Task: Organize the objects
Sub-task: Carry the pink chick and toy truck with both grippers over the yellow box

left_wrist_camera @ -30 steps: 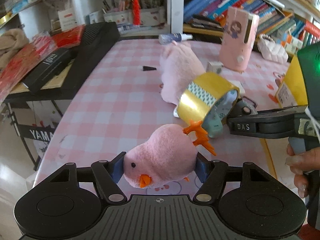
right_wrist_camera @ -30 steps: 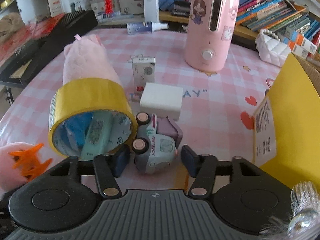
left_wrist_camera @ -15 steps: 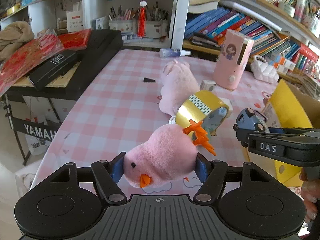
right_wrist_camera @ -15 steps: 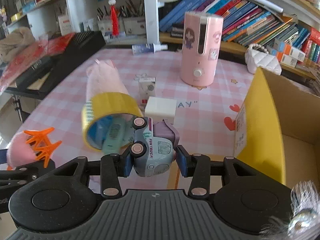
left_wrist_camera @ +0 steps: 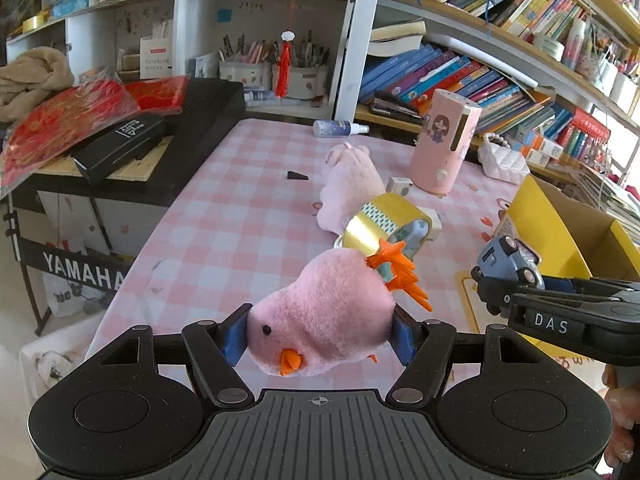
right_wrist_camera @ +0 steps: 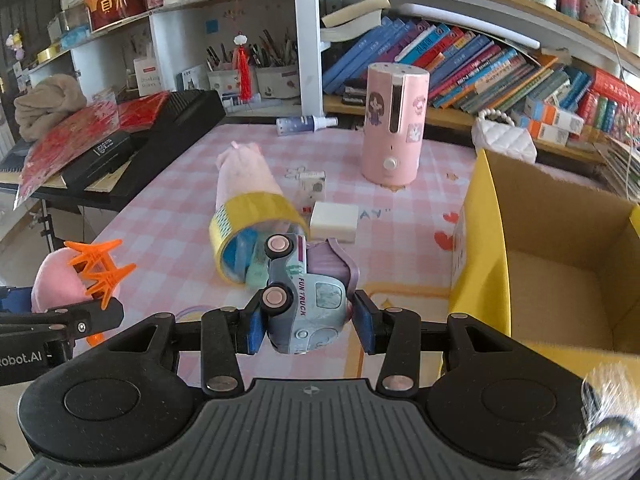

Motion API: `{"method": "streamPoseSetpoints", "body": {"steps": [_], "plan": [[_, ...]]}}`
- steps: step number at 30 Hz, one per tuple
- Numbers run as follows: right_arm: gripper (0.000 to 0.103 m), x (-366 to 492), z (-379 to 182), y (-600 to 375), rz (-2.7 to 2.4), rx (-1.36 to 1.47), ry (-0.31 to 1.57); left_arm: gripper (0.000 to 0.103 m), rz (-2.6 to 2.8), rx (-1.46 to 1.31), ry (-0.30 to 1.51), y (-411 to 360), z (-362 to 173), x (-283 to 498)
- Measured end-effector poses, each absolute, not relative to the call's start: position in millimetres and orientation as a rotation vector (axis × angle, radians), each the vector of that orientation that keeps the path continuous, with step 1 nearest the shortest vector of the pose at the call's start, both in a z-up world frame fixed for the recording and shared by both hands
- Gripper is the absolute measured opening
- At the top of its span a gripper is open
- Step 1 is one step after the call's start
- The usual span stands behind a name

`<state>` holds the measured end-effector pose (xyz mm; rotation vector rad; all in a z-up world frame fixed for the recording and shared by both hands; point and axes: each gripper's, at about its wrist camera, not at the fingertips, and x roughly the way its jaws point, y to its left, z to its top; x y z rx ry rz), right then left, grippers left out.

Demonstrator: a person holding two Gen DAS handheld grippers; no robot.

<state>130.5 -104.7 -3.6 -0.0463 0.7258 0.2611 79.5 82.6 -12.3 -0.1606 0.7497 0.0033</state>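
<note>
Pink chick toy (left_wrist_camera: 324, 312) clamped between left gripper (left_wrist_camera: 320, 334) pads, lifted over near table (left_wrist_camera: 224, 220) edge. Toy truck (right_wrist_camera: 306, 300) pinched in right gripper (right_wrist_camera: 308, 326), raised beside open yellow box (right_wrist_camera: 480, 248). Tape roll (right_wrist_camera: 256, 216) lying mid-table against pink plush (right_wrist_camera: 244, 176).

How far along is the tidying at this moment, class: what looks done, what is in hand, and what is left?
Done: nothing shows in the visible part of the cardboard box. In hand: the left gripper clamps the pink plush chick, and the right gripper clamps the toy truck. Left on the table: the tape roll, pink plush, white block and small box.
</note>
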Motion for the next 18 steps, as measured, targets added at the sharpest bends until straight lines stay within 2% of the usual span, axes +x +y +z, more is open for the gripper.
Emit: {"method": "streamPoseSetpoints", "body": {"steps": [18], "plan": [[0.041, 56.4, -4.6, -106.5, 0.179, 0.013, 0.756, 0.069, -0.091, -0.127, 0.748, 81.6, -9.0, 20.4]]}}
